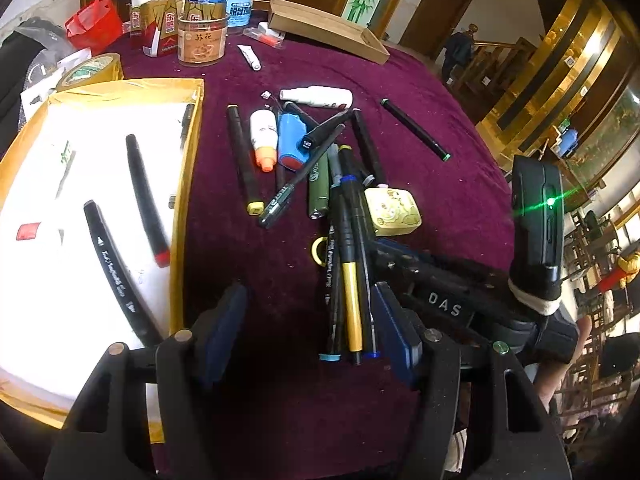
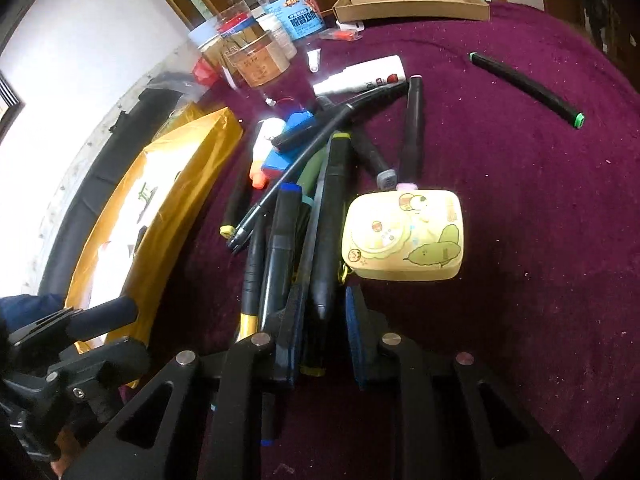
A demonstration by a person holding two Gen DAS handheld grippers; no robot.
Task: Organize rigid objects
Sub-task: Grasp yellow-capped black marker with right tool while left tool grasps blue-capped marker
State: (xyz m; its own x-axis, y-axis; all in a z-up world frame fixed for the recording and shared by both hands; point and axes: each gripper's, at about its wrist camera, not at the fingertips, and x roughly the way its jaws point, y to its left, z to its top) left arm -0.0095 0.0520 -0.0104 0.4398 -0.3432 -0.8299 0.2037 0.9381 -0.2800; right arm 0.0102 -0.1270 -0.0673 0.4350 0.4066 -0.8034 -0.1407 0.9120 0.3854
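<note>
Maroon velvet cloth [image 1: 420, 128] covers the table. Tilted steeply downward, the right gripper [image 2: 322, 320] has its blue pads nearly closed around a black marker pen [image 2: 326, 240] in the pile, just left of the cream cartoon-printed case [image 2: 404, 232]. Beside it, the left gripper [image 1: 308, 320] hangs half-open over bare cloth, right of the yellow tray [image 1: 188, 184].

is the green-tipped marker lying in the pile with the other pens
No, the green-tipped marker lies alone on the purple cloth, apart from the pile to its left.
</note>
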